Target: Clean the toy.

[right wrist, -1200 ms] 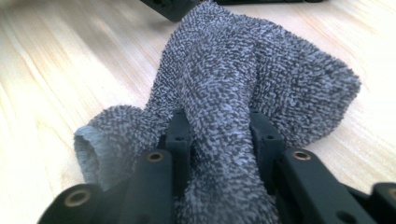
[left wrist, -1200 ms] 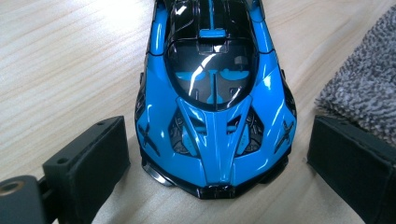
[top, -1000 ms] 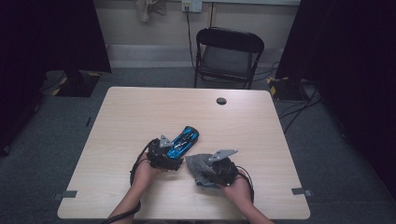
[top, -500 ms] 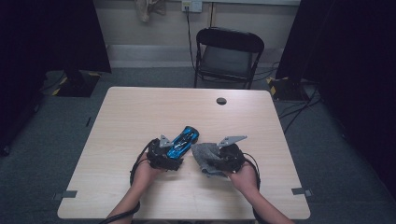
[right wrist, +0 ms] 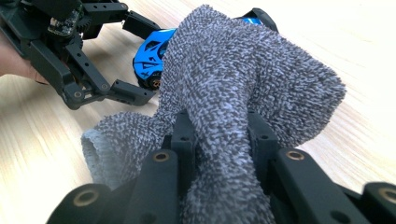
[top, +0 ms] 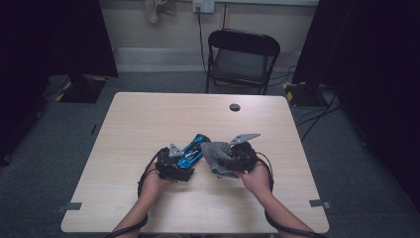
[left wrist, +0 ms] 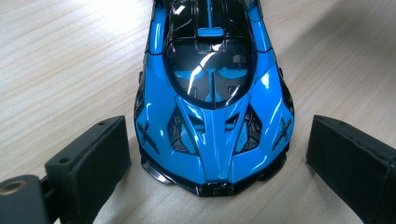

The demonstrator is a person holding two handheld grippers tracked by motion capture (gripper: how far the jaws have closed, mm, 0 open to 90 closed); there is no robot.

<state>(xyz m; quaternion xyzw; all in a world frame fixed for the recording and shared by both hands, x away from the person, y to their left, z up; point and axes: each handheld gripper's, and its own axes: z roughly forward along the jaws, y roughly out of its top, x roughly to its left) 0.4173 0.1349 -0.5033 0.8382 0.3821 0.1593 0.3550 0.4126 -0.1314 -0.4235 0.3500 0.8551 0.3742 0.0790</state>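
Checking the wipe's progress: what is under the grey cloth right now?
The grey cloth drapes over the far end of the blue toy car; that covered part is hidden, its near end shows.

We read this as a lab or recording studio: bare light-wood bench (top: pixel 148 119) on grey carpet (top: pixel 346 183), black curtains at 9 (top: pixel 44 39) and 3 o'clock (top: pixel 376 59). Black folding chair (top: pixel 241 57) at 12, wall outlet (top: pixel 203 6) with cord above it. Tape marks (top: pixel 69 206) at bench corners, cables (top: pixel 317 116) trailing on floor at 2.
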